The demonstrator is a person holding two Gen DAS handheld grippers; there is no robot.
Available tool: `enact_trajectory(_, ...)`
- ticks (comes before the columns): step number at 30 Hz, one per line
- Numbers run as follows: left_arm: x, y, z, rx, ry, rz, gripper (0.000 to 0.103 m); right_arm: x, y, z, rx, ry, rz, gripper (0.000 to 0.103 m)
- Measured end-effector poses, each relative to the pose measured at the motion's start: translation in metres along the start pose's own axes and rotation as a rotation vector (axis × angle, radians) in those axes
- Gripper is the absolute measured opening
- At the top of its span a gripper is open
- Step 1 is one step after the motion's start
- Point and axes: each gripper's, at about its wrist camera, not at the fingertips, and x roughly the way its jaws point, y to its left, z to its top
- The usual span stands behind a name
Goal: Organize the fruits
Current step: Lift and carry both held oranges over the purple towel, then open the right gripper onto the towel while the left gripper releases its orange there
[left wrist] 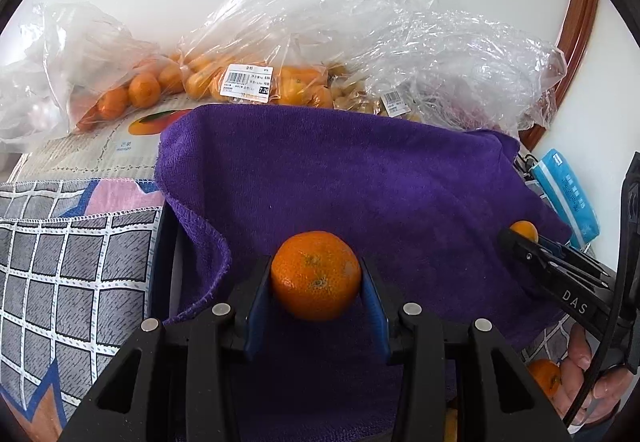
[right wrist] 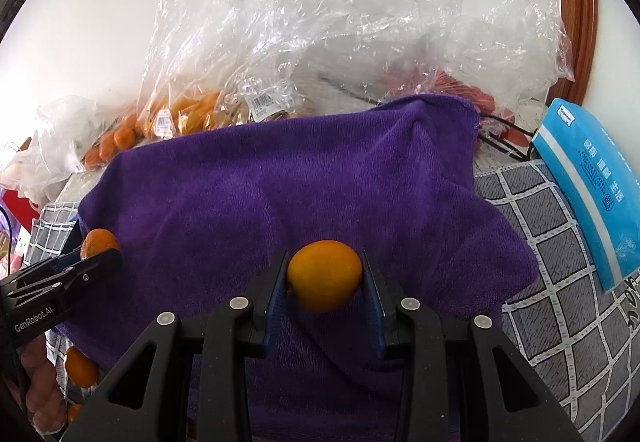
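Note:
My left gripper (left wrist: pixel 316 278) is shut on a dark orange tangerine (left wrist: pixel 315 275), held just over a purple towel (left wrist: pixel 360 170). In the right wrist view, my right gripper (right wrist: pixel 325 276) is shut on a smoother, yellower orange fruit (right wrist: pixel 325 275) above the same purple towel (right wrist: pixel 280 182). Each gripper shows in the other's view: the right one at the right edge (left wrist: pixel 516 236) with its fruit (left wrist: pixel 525 230), the left one at the left edge (right wrist: pixel 102 252) with its tangerine (right wrist: pixel 98 241). A hand (left wrist: pixel 580 374) holds the right gripper's handle.
Clear plastic bags of oranges (left wrist: pixel 132 94) and other fruit (right wrist: pixel 188 110) are heaped behind the towel against a white wall. A blue tissue pack (right wrist: pixel 592 194) lies at the right on a grey checked cloth (right wrist: pixel 560 282). Loose tangerines (right wrist: pixel 80 366) sit below the towel's near edge.

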Motion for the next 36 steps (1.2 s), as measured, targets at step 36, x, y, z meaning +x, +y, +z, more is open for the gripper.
enact_trajectory(36,-0.055,-0.018,0.012,0.067,-0.132,0.037,0.053,-0.078,0.002,-0.004,0.032,-0.177,-0.121,0.058)
